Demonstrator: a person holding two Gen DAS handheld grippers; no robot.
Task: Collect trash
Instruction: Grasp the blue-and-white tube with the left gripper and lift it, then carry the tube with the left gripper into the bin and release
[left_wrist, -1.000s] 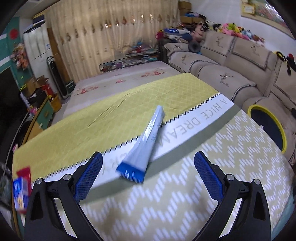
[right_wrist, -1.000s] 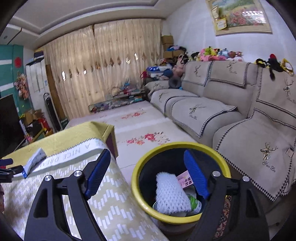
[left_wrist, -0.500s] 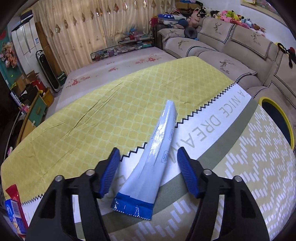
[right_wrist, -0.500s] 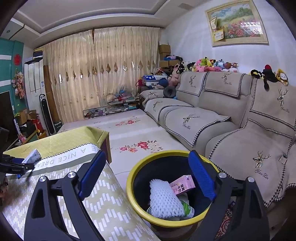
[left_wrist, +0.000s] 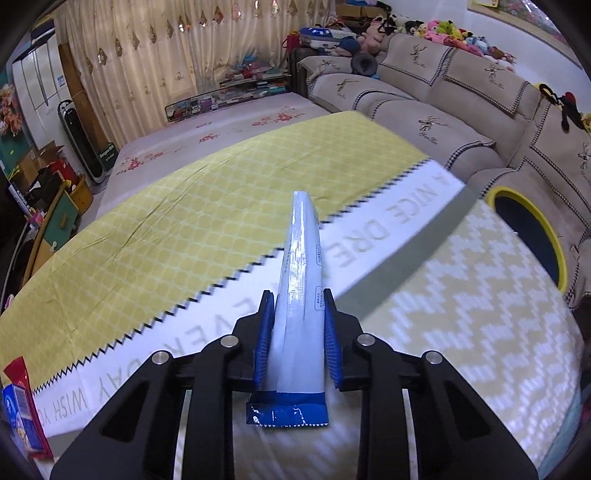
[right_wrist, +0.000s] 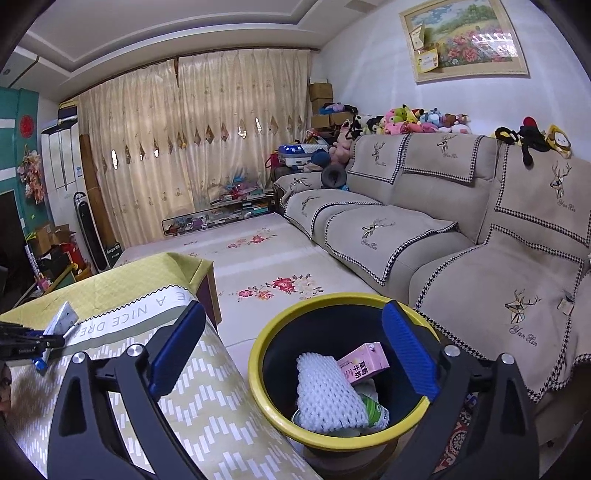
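my left tool (left_wrist: 297, 332) clenched on glossy white-blue flat wrapper (left_wrist: 300, 295) above quilted yellow tabletop (left_wrist: 166, 236) | my right tool (right_wrist: 291, 354) spread wide over round yellow-rimmed bin (right_wrist: 266, 387) holding white foam net (right_wrist: 327, 395), pink carton (right_wrist: 364, 363) | beige sofa (right_wrist: 424, 229) behind

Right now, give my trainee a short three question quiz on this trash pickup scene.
1. True or false: the left tool is shut on the blue and white tube.
2. Which item lies in the yellow-rimmed bin? A) pink carton B) red shoe C) glass jar
3. Fill in: the right tool is open and holds ____.

Key: 1 true; 2 A; 3 nothing.
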